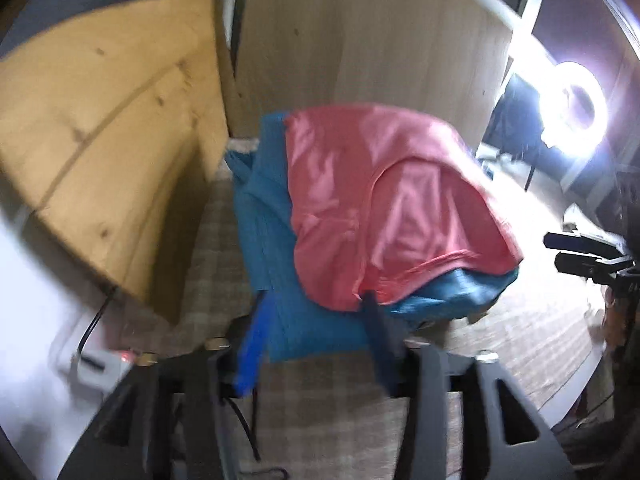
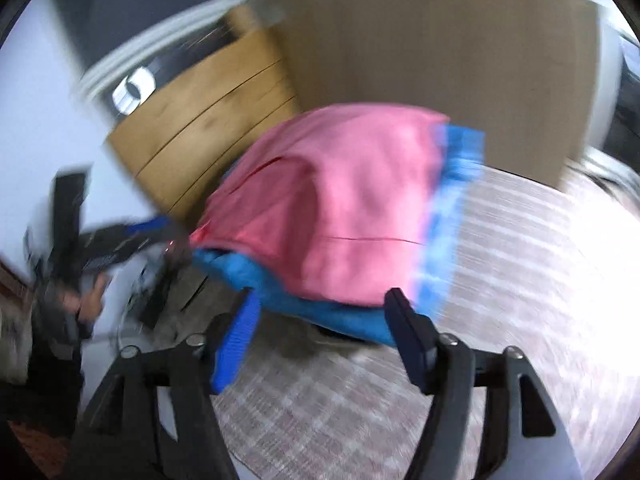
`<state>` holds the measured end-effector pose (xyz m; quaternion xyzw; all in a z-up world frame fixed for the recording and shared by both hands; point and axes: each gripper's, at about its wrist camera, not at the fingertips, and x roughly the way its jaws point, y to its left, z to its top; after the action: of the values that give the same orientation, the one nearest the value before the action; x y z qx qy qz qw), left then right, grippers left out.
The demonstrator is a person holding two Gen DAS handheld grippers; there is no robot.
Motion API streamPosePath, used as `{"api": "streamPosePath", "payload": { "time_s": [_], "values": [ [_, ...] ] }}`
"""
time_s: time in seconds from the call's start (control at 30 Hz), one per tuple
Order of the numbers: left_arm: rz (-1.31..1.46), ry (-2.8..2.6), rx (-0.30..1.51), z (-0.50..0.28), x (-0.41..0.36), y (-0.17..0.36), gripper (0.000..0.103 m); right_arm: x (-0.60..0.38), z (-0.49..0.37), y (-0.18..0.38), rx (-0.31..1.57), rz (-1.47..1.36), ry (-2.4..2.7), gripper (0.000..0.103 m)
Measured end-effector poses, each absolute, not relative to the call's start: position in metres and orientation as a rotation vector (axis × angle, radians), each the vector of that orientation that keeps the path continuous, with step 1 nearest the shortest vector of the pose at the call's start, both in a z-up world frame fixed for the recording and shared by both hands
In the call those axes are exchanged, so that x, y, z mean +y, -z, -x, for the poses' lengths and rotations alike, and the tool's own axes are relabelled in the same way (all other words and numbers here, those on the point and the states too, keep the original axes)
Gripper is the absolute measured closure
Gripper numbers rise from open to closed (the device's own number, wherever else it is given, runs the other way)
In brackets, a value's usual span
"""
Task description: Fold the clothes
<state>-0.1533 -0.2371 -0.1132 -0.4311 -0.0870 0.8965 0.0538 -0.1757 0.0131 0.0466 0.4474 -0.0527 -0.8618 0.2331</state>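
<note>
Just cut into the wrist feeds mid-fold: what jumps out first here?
A pink garment lies folded on top of a blue garment, stacked on a checked cloth. Both the left gripper and the right gripper stand open at the stack's near edge, gripping nothing. A glaring ring light shines at the right in the left wrist view.

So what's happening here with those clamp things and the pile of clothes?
A person is folding laundry using two hand-held grippers. A folded pink garment lies on top of a folded blue garment, stacked on a checked beige cloth surface. The left gripper and the right gripper both stand open at the near edge of the stack, their pads not pressing on the fabric. The pictures are blurred, so finer detail is hard to make out.
</note>
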Motion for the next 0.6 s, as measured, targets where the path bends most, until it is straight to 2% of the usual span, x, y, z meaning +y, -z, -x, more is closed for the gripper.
{"api": "streamPosePath", "payload": {
  "time_s": [0.03, 0.07, 0.27, 0.47, 0.6],
  "values": [
    [1.297, -2.739, -0.272, 0.151, -0.232, 0.11, 0.032, 0.024, 0.171, -0.046, -0.204, -1.265, 2.407, 0.038],
    [1.286, -2.751, -0.278, 0.151, -0.227, 0.108, 0.028, 0.033, 0.167, -0.045, -0.254, -1.3, 2.441, 0.037],
    [1.284, -2.725, -0.205, 0.149, -0.181, 0.105, 0.027, 0.038, 0.144, -0.041, -0.218, -1.429, 2.601, 0.037],
    [1.329, -2.786, 0.075, 0.129, -0.148, 0.101, 0.027, 0.019, 0.114, -0.059, -0.067, -1.343, 2.705, 0.037],
    [1.339, -2.814, -0.006, 0.107, -0.142, 0.093, 0.026, 0.017, 0.103, -0.063, 0.003, -1.311, 2.711, 0.037]
  ]
}}
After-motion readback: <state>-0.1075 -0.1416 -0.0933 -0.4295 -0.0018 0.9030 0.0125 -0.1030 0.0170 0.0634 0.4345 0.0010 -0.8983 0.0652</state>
